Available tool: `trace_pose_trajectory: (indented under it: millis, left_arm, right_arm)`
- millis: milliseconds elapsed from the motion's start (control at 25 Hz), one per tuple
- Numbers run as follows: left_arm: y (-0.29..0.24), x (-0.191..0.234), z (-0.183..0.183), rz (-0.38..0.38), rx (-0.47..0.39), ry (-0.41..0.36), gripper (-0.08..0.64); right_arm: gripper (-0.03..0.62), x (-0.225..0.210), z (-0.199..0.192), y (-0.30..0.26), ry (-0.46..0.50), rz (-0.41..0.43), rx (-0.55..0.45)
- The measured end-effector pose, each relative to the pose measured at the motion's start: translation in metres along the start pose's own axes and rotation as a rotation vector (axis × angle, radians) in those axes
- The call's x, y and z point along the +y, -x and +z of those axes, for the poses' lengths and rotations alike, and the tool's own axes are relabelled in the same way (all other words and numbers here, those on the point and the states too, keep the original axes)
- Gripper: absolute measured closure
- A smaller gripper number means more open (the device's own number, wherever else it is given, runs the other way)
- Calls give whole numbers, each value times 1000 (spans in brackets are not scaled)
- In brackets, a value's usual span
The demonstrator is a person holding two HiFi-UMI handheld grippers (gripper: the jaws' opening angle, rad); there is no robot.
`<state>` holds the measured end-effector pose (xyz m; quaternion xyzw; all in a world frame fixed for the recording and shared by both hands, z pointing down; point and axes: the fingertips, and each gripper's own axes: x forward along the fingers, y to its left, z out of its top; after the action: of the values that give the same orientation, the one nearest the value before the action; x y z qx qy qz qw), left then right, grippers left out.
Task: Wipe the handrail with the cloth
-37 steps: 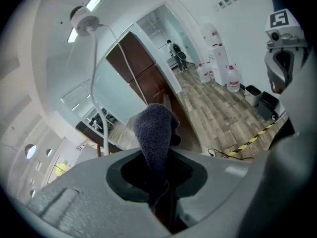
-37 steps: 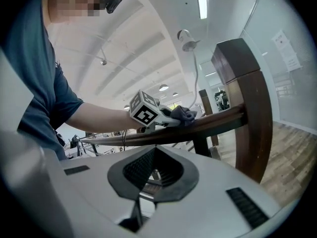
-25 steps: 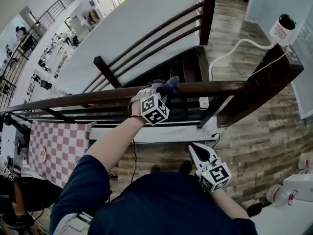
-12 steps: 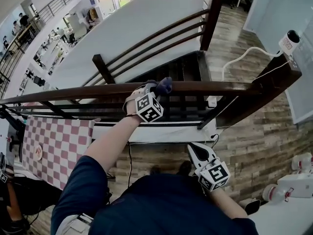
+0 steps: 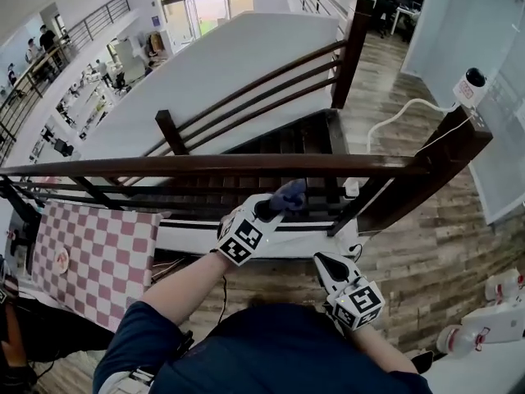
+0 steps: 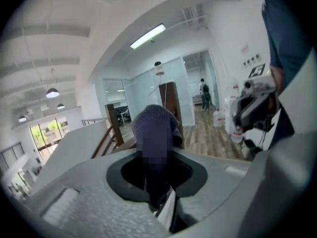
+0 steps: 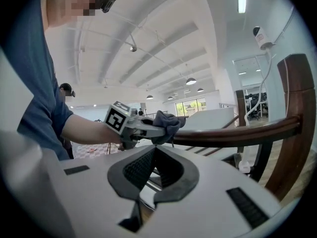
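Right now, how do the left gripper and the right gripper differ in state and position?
The left gripper is clamped on the dark blue cloth; the right gripper has its jaws together on nothing. The left gripper is stretched forward by the handrail; the right gripper is held back, close to the person's body. Both are pale grippers carrying a square-marker cube.

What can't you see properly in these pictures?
Left gripper view: a mosaic patch covers the middle of the cloth.
Head view: the handrail runs off the picture's left edge, so its end is cut off.
Right gripper view: the cloth and the left gripper cover the spot, so touching the handrail can't be told.
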<state>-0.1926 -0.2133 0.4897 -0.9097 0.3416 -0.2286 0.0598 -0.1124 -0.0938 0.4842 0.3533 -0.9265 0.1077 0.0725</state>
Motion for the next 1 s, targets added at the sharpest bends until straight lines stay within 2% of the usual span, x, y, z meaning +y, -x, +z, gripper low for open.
trace_pose_trajectory:
  millis: [80, 160, 280, 520, 720, 1000]
  left_arm:
    - [15, -25, 8, -28, -58, 107, 495]
    - [30, -43, 18, -12, -110, 203, 495]
    - [42, -75, 38, 0, -189, 283, 495]
    - [38, -128, 65, 13, -288, 328, 495]
    - [41, -145, 60, 65, -293, 394, 495]
    - [46, -165, 55, 114, -295, 399, 495]
  right_arm:
    - [581, -4, 4, 2, 0, 25, -6]
    - [581, -4, 11, 4, 17, 63, -21]
    - [581, -6, 17, 9, 38, 122, -39]
    - [581, -24, 12, 29, 23, 183, -51]
    - [581, -23, 2, 36, 11, 241, -40]
    - [581, -26, -2, 45, 23, 272, -43]
